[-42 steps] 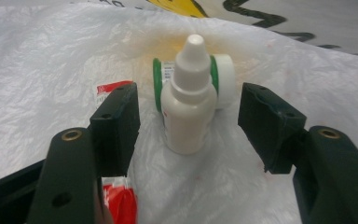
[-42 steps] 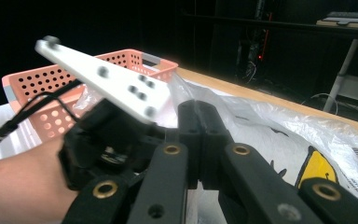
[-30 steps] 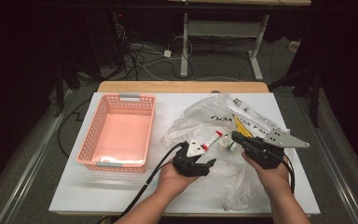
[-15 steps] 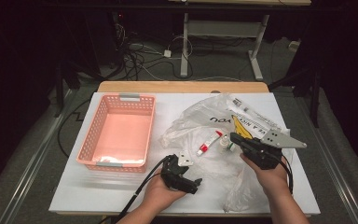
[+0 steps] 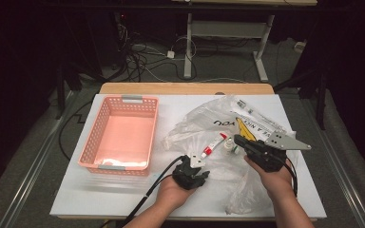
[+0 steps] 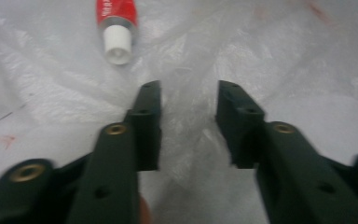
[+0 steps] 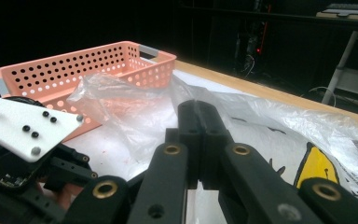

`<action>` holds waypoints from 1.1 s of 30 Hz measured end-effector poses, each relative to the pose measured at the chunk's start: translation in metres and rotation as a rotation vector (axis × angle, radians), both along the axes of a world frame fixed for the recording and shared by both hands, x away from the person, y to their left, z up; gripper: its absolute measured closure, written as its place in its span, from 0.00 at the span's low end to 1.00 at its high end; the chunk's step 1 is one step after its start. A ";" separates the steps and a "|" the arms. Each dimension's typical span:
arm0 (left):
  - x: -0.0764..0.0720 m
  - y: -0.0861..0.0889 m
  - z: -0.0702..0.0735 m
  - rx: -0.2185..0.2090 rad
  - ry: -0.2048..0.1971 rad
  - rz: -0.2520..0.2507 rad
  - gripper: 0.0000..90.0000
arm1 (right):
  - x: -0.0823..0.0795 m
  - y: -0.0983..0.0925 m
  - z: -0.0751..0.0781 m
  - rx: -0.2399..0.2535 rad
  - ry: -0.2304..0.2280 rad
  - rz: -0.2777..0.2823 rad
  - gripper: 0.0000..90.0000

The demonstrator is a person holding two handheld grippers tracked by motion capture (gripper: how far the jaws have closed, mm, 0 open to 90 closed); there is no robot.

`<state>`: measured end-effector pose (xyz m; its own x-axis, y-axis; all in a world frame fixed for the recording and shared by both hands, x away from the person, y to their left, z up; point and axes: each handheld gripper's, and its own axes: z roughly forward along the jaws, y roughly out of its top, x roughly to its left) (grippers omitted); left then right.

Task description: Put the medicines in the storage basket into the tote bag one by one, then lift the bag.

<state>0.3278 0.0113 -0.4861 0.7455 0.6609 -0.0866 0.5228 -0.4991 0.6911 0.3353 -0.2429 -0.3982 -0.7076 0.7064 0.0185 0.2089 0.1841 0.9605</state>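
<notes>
The pink perforated basket point(image 5: 121, 134) stands on the left half of the white table point(image 5: 76, 199), upright and empty; its grey handle tabs show at the near and far rims; in the right gripper view the same basket point(image 7: 88, 60) lies beyond the crumpled film.

The left gripper point(image 5: 193, 167) sits low near the table's front edge, just right of the basket's near corner, held in the person's left hand point(image 5: 171, 192); its cable trails back toward the front edge; its jaws have just been closing, yet in the left gripper view point(image 6: 189, 109) a clear gap remains between the two black jaws, and only clear plastic film lies beneath and between them, with the pads not pressing on it; the jaws are therefore parted and hold nothing.

The red-and-white tube point(image 5: 211, 147) lies tilted under the film, just beyond the left gripper's tips; its white cap point(image 6: 118, 44) points toward the jaws, apart from them; a small white bottle point(image 5: 228, 145) rests just beside the tube, to its right.

The clear plastic bag point(image 5: 218, 118) spreads crumpled over the table's right half, bearing black lettering and a yellow mark.

The right gripper point(image 5: 241, 141), in the person's right hand point(image 5: 278, 178), pinches the bag; in the right gripper view its jaws point(image 7: 200, 116) stand fully together with film clamped and lifted between them.
</notes>
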 end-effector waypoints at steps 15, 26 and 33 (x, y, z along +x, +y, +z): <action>-0.009 0.014 0.005 -0.124 -0.072 0.014 0.99 | -0.002 -0.001 -0.003 -0.006 -0.004 0.000 1.00; -0.013 0.030 0.022 -0.221 -0.196 0.042 0.99 | -0.004 -0.005 0.002 0.013 -0.025 -0.011 1.00; -0.013 0.050 0.043 -0.294 -0.284 0.083 0.99 | 0.000 -0.003 0.002 0.018 -0.031 -0.025 1.00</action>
<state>0.3152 0.0616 -0.4432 0.7124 0.6974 -0.0786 0.3205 -0.2236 0.9205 0.3352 -0.2463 -0.3964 -0.6903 0.7235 0.0095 0.1832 0.1620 0.9696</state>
